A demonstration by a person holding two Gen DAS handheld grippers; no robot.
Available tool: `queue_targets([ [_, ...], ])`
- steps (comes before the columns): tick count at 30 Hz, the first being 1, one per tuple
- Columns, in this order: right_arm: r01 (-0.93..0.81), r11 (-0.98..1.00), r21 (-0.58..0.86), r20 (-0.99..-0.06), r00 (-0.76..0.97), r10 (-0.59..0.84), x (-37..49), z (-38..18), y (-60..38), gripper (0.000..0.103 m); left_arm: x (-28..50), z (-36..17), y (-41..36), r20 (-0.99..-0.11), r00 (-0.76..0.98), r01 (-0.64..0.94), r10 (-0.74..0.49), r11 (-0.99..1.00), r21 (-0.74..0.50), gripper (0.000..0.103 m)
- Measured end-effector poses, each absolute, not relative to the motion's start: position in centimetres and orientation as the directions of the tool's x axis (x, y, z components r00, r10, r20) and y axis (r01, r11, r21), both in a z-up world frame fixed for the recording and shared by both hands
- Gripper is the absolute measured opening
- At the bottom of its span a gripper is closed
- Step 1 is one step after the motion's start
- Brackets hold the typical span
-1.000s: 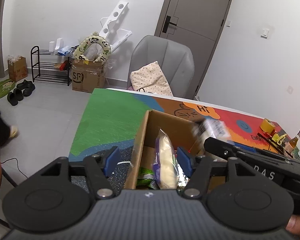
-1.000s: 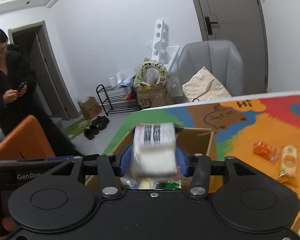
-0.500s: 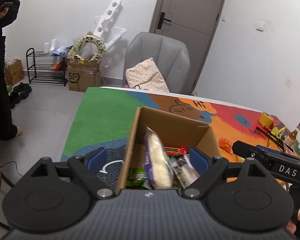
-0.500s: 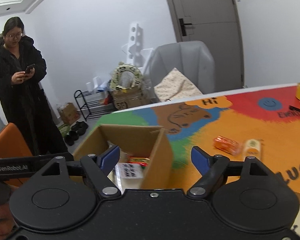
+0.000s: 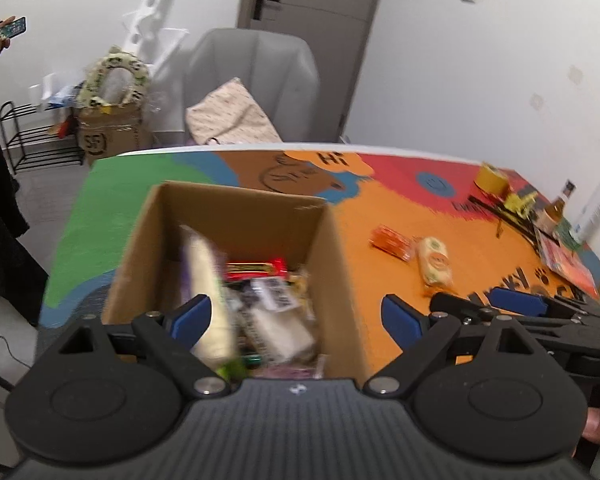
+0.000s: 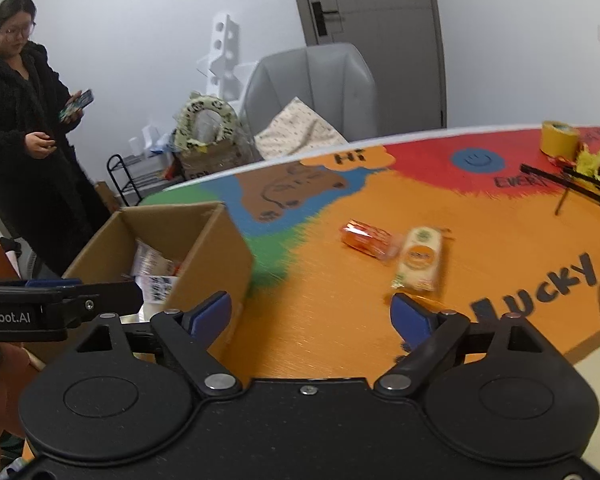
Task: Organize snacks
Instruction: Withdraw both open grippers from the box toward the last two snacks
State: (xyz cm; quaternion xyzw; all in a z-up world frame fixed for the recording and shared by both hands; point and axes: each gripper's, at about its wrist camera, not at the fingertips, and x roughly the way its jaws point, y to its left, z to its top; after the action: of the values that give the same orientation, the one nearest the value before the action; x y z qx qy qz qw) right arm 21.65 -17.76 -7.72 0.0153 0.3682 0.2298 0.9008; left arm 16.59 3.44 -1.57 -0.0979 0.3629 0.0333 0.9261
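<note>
Cardboard box [image 5: 236, 216] on the table [image 6: 340, 312] holds several snack packets. An orange packet [image 6: 366, 238] and a pale packet [image 6: 420, 258] lie touching on the table's orange patch. Left claw [image 5: 296, 316] and right claw [image 6: 312, 316] both gape apart, holding nothing.

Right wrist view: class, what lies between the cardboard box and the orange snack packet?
Only bare painted tabletop between cardboard box and orange snack packet.

One cardboard box [image 5: 332, 248]; two loose snack packets: orange [image 6: 366, 239], cream [image 6: 420, 258]; one tape roll [image 6: 559, 143].
</note>
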Motion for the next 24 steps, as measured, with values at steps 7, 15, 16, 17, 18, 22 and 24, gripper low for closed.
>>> queue_targets([
  [7, -0.374, 0.916, 0.144, -0.708, 0.608, 0.359, 24.4, -7.7, -19.6, 0.092, 20.4, -1.3, 0.6, -0.734, 0.676, -0.048, -0.065, 0.990, -0.131, 0.091],
  [15, -0.384, 0.918, 0.099, -0.776, 0.548, 0.313, 27.8, -8.7, -20.5, 0.092, 24.6, -1.0, -2.0, -0.783, 0.615, 0.013, -0.096, 0.994, -0.112, 0.090],
  [16, -0.382, 0.919, 0.098, -0.789, 0.532, 0.306, 28.3, -9.0, -20.5, 0.092, 25.4, -1.2, -2.3, -0.796, 0.598, 0.014, -0.095, 0.994, -0.108, 0.089],
  [17, -0.383, 0.919, 0.094, -0.798, 0.522, 0.300, 28.6, -9.2, -20.4, 0.092, 26.1, -1.3, -2.5, -0.807, 0.584, 0.005, -0.087, 0.995, -0.103, 0.089],
  [18, -0.384, 0.919, 0.089, -0.807, 0.513, 0.293, 29.0, -9.4, -20.4, 0.092, 26.7, -1.3, -2.8, -0.814, 0.577, -0.002, -0.070, 0.996, -0.087, 0.089],
  [22, -0.389, 0.915, 0.103, -0.838, 0.462, 0.290, 30.4, -10.0, -20.1, 0.089, 28.8, -1.0, -3.3, -0.832, 0.552, -0.012, -0.051, 0.998, -0.068, 0.089],
  [24, -0.382, 0.919, 0.103, -0.847, 0.451, 0.282, 31.2, -10.2, -20.1, 0.088, 29.7, -0.4, -3.3, -0.832, 0.549, 0.006, -0.078, 0.996, -0.089, 0.088],
])
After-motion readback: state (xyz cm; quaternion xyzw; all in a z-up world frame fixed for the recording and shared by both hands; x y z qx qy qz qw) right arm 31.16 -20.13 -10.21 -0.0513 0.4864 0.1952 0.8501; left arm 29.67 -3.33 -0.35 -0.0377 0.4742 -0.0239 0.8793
